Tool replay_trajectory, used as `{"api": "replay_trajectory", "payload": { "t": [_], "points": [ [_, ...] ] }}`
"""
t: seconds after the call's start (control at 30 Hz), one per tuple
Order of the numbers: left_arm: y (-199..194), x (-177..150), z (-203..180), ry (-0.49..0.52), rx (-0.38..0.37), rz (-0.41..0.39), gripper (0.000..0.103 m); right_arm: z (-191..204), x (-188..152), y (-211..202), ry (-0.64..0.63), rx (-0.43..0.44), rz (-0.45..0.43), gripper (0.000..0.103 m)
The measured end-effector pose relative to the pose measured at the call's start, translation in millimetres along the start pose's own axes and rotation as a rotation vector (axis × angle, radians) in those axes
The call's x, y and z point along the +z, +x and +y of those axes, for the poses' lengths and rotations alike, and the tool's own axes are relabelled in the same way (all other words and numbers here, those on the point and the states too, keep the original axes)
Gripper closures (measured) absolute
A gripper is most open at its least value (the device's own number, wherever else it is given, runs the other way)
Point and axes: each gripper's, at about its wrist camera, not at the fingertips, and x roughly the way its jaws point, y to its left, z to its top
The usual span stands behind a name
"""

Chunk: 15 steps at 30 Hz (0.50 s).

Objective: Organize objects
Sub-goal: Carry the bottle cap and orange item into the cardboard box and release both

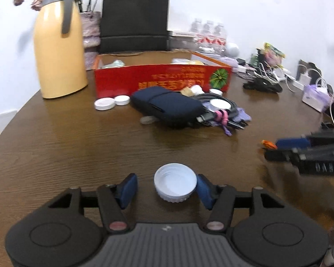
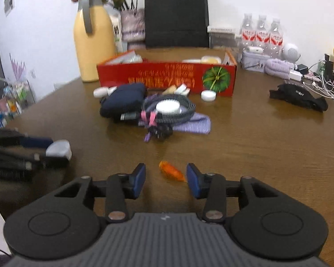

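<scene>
Two claws hover low over the brown wood-grain desk [image 1: 55, 155]. Left claw [image 1: 167, 188]: released, round white plastic cap [image 1: 175, 185] between its fingers, touching the 3 o'clock one only. Right claw [image 2: 165, 178]: released, small orange wrapped candy [image 2: 172, 170] lying loose between its fingers. Step, as judged: grasping small items. Next: clench, then carry toward the red cardboard box [image 2: 167, 77] at 12 o'clock.

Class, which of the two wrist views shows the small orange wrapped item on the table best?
The right wrist view: the orange wrapped item lies close up between the right gripper's open fingers. The left wrist view shows it only small and blurred, beside that gripper's fingertip.
</scene>
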Motion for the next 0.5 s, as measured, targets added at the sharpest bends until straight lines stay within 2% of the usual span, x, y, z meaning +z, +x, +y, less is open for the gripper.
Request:
{"api": "replay_trajectory", "payload": {
  "t": [0.07,0.13,0.3,0.5],
  "points": [
    [-1,0,1,0.006,-0.014,-0.005,0.064,2,-3,-1,0.001,0.016,-0.002,0.082],
    [-2,0,0,0.015,-0.029,-0.008,0.064,2,-5,-2,0.016,0.006,-0.011,0.084],
    [-1,1,-3,0.012,-0.031,-0.011,0.064,0,-1,3,0.024,-0.044,-0.014,0.08],
    [2,1,0,0.008,-0.03,-0.014,0.064,8,4,16,0.0,-0.054,-0.02,0.063]
  ]
}}
